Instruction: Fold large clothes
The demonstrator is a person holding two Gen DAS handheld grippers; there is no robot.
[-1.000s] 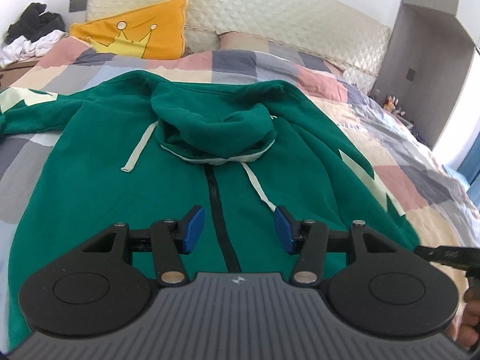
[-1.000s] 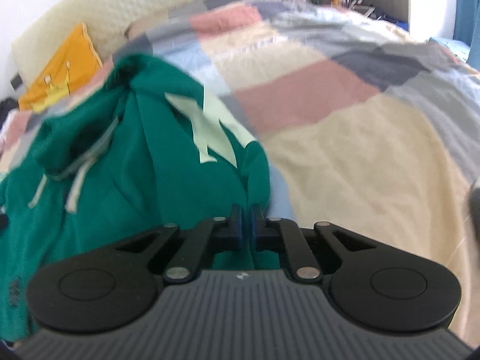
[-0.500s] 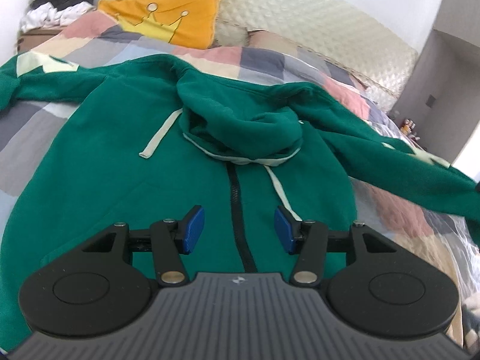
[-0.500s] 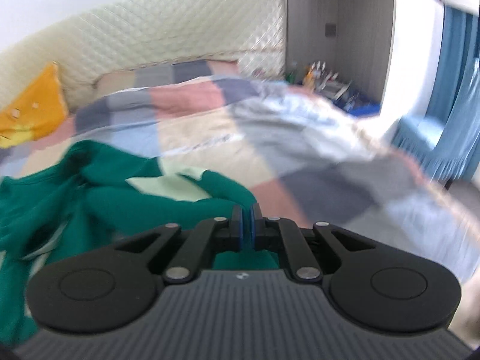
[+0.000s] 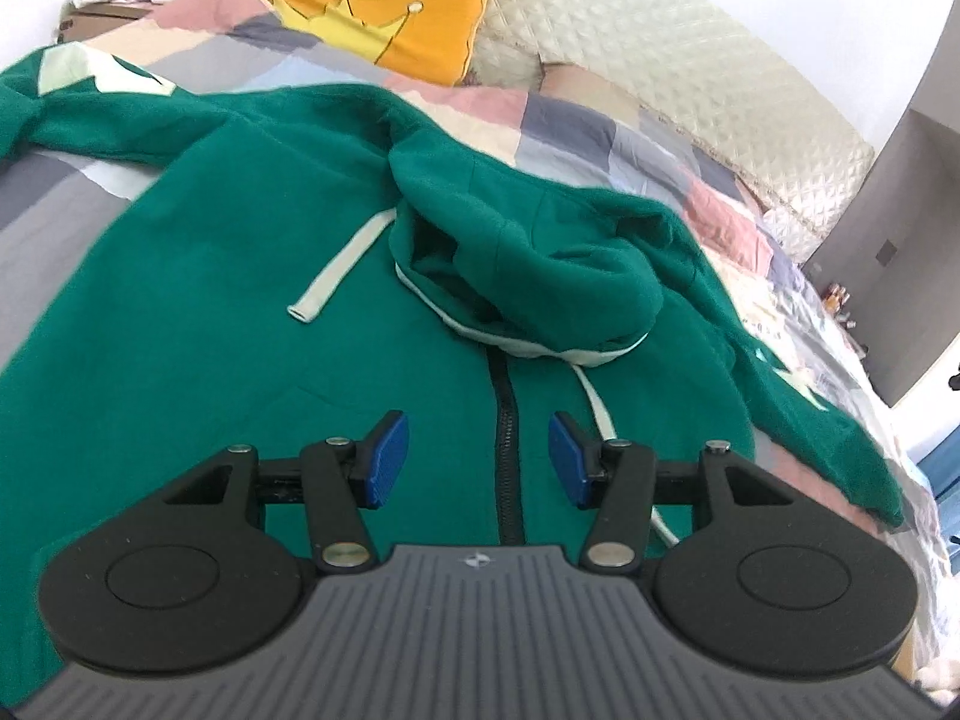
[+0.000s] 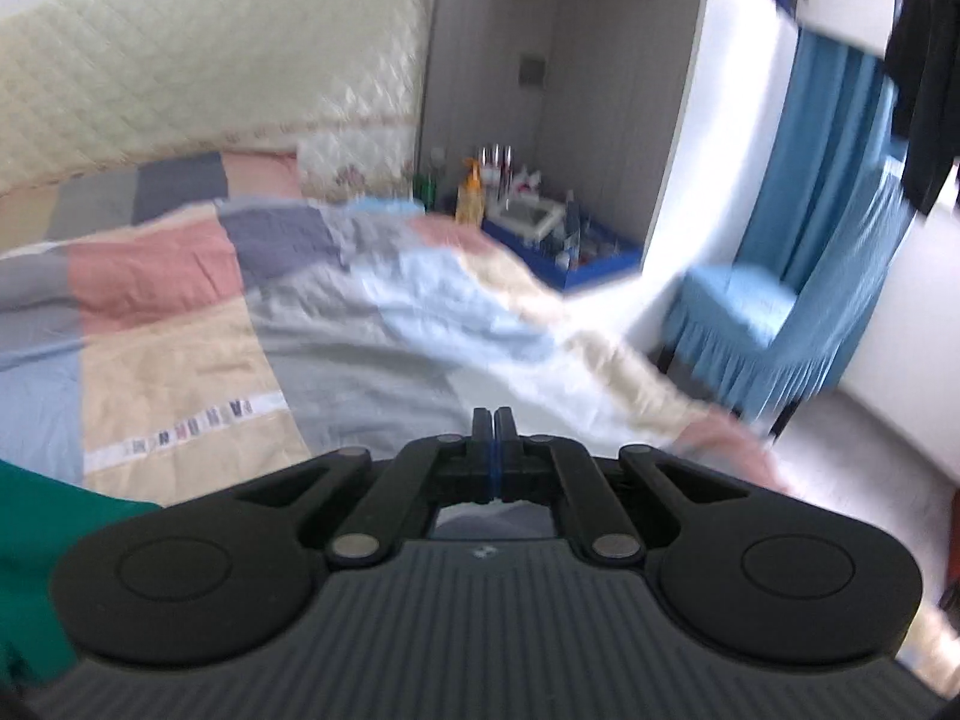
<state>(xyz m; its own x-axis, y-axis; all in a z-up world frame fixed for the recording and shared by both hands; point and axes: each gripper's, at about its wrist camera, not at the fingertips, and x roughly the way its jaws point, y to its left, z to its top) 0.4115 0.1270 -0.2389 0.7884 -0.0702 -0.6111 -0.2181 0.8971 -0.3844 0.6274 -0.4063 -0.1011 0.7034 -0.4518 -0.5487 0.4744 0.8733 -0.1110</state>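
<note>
While the green zip-front fleece hoodie (image 5: 252, 324) lies spread front-up on the patchwork quilted bedspread (image 5: 576, 120), its long axis follows the black zipper (image 5: 507, 456) from bottom centre of the left wrist view up to the bunched hood (image 5: 540, 264) at mid-frame. One sleeve trails to the upper left, the other runs down to the right edge. The left gripper (image 5: 478, 461) hangs right over the chest, blue pads spread apart with the zipper line between them, nothing gripped. A white drawstring (image 5: 342, 264) lies left of the hood. An orange crown-print cushion (image 5: 390, 18) sits above, by the cream quilted headboard (image 5: 660, 54). In the right wrist view only a sliver of green shows at the lower left corner (image 6: 36, 552). The right gripper (image 6: 493, 450) has its jaws pressed together on nothing and points off toward the blue curtain (image 6: 840, 192), so the garment lies to its left. Left hand is clearly nearer; the next grab probably falls to it, with the right needing to swing back leftward.
</note>
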